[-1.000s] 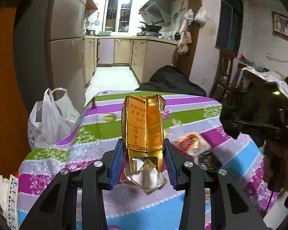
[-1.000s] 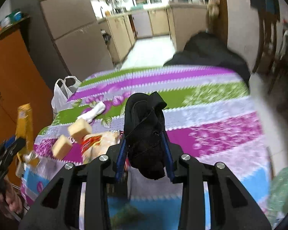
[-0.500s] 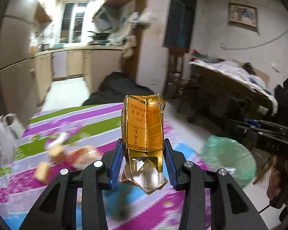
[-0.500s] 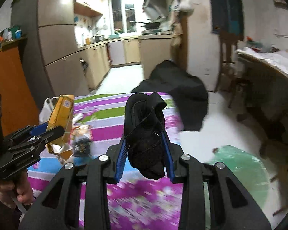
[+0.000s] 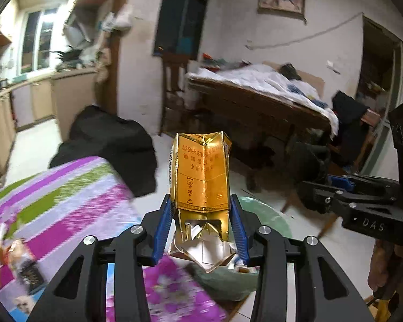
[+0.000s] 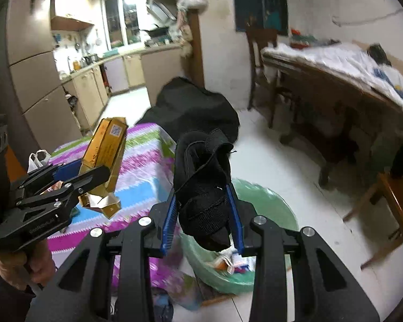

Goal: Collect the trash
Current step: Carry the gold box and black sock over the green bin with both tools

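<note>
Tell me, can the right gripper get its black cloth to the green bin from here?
Probably yes. The right gripper holds the black cloth just over the open green bin, and nothing lies between them.

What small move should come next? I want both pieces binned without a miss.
Probably carry both claws a little farther over the green-lined bin before opening: the right claw grips the black cloth near its rim; the left claw holds the gold carton.
</note>
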`<control>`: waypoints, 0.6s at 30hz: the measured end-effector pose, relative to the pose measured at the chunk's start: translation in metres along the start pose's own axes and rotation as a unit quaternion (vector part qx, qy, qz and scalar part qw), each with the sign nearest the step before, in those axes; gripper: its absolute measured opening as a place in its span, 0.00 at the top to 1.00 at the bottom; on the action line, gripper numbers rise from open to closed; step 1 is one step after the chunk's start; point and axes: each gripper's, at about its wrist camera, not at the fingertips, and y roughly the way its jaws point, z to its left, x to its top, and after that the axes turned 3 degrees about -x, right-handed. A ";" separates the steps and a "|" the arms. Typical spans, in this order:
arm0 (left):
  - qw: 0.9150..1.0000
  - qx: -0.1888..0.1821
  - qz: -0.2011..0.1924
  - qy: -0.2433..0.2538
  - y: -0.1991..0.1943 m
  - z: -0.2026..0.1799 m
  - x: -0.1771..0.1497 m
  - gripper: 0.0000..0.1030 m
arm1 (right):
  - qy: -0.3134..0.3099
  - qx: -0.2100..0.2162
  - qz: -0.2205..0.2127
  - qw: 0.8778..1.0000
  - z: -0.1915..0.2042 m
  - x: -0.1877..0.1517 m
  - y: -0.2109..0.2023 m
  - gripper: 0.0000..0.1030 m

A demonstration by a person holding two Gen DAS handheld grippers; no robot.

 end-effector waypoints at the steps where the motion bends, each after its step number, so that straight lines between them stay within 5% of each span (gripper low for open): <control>1: 1.000 -0.003 0.008 0.004 0.010 -0.010 0.003 0.58 | 0.005 -0.001 0.008 1.000 -0.005 0.000 0.004 0.68; 7: 0.998 -0.007 0.058 0.019 0.074 -0.052 0.007 0.58 | 0.031 -0.008 0.070 0.997 -0.041 -0.003 0.034 0.68; 18: 0.991 -0.006 0.130 0.004 0.138 -0.031 -0.022 0.58 | 0.049 -0.007 0.118 0.992 -0.074 -0.028 0.073 0.68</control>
